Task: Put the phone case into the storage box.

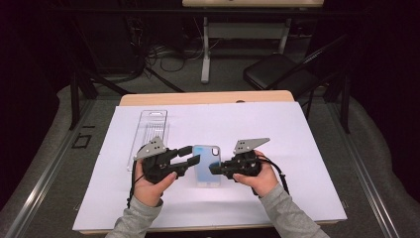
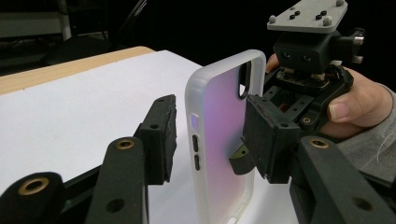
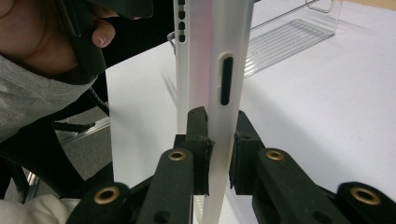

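A translucent phone case [image 1: 205,166] with a bluish-pink sheen is held up on edge above the white sheet. My right gripper [image 1: 214,168] is shut on it. In the right gripper view its pads [image 3: 200,140] pinch the case [image 3: 210,56] on both faces, just below a side slot. My left gripper [image 1: 192,154] reaches in from the left, open, with the case [image 2: 219,116] between its jaws. In the left gripper view my left gripper [image 2: 212,135] shows one pad [image 2: 163,135] a small gap off the case edge and the other close against its back. Behind the case is the right hand [image 2: 359,102].
A clear plastic packaging tray [image 1: 151,131] lies on the white sheet [image 1: 297,148] to the far left, also in the right gripper view [image 3: 289,37]. The wooden table edge [image 1: 208,97] runs along the back. A black chair [image 1: 277,72] stands beyond the table.
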`<state>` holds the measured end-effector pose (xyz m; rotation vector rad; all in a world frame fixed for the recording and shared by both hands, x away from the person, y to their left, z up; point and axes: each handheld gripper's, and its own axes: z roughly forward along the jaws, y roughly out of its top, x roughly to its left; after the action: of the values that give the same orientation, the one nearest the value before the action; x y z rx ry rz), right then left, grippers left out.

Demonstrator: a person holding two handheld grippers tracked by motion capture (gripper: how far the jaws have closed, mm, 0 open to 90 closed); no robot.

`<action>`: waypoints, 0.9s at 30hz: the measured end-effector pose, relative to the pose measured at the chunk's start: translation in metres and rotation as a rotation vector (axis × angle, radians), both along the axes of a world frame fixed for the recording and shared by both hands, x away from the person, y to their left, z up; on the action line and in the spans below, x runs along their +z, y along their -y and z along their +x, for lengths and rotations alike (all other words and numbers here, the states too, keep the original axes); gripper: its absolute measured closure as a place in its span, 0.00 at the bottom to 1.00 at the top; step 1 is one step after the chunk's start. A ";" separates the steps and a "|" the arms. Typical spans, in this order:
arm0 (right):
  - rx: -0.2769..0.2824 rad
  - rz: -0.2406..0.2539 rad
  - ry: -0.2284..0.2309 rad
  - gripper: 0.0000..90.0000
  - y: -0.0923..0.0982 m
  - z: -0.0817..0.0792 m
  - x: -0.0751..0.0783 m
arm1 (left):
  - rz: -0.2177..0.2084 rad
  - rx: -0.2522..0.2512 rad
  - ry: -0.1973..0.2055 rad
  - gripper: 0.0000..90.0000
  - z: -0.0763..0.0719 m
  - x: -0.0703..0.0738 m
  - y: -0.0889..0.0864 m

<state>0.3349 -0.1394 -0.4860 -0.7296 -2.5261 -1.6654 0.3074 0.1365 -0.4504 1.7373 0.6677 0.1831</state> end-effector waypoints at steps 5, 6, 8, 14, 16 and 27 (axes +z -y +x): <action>0.002 -0.001 0.000 0.90 0.000 0.000 0.000 | -0.010 -0.011 -0.009 0.63 0.000 0.000 -0.001; 0.003 -0.001 -0.001 0.90 -0.001 0.000 0.000 | -0.012 -0.012 -0.010 0.64 0.000 0.000 -0.001; 0.007 -0.006 -0.003 0.90 -0.001 -0.001 0.000 | -0.014 -0.018 -0.010 0.65 0.000 0.000 -0.001; 0.014 -0.002 -0.003 0.90 -0.002 -0.001 -0.001 | -0.032 -0.021 -0.021 0.67 0.000 0.000 -0.001; 0.014 0.002 -0.006 0.90 -0.002 -0.001 0.000 | -0.040 -0.024 -0.028 0.68 0.001 -0.001 -0.002; 0.018 0.006 -0.008 0.90 -0.003 -0.002 0.000 | -0.056 -0.025 -0.048 0.74 0.003 -0.003 -0.004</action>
<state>0.3334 -0.1368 -0.4864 -0.7097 -2.5136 -1.6602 0.3102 0.1405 -0.4537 1.6999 0.6791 0.1049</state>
